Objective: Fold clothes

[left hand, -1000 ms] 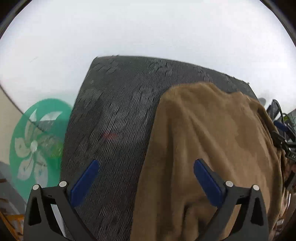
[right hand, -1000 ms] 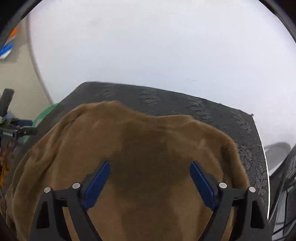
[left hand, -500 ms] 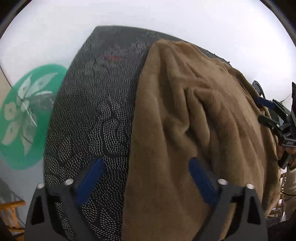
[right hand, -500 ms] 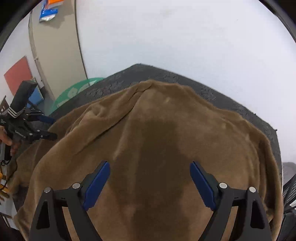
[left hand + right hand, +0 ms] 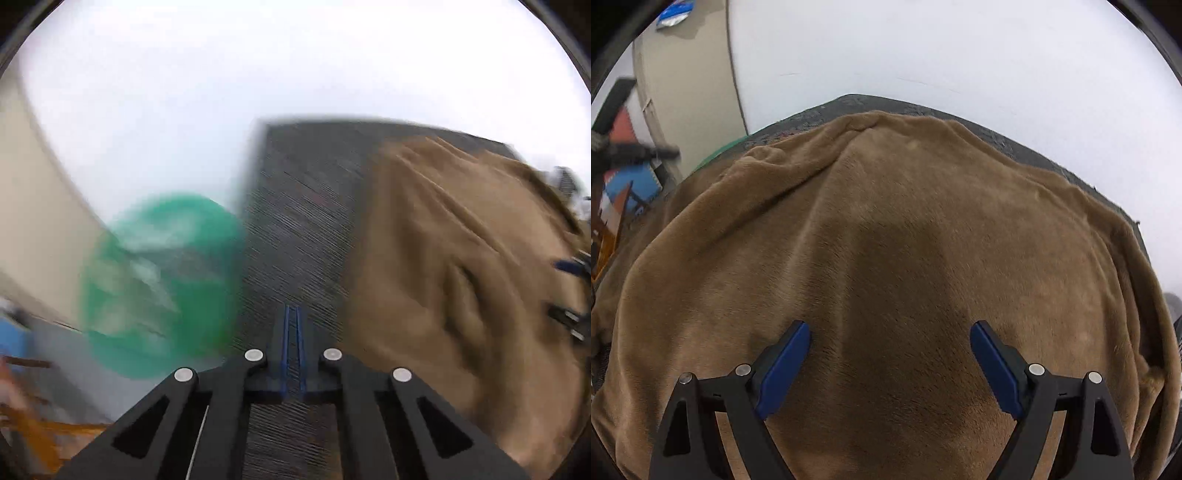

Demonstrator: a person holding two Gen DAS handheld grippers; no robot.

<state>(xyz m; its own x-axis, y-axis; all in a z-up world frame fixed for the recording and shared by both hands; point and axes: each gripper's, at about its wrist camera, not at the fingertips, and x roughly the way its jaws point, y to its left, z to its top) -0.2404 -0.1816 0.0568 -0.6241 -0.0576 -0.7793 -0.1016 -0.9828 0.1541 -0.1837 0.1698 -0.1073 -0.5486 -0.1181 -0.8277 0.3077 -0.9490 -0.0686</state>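
item: brown fleece garment [image 5: 905,258], spread over the dark patterned mat [image 5: 303,229]. my left gripper [image 5: 293,325] is pressed together, empty, above bare mat; my right gripper [image 5: 890,347] is spread wide above the fleece.

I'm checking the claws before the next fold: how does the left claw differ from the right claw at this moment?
The left claw is shut, blue pads together with nothing between them; the right claw stands wide open. The left claw sits over the dark patterned mat, beside the brown fleece garment; the right claw hangs directly over that garment. The left view is motion-blurred; the right is sharp. Both have black frames, blue pads, and neither grips cloth.
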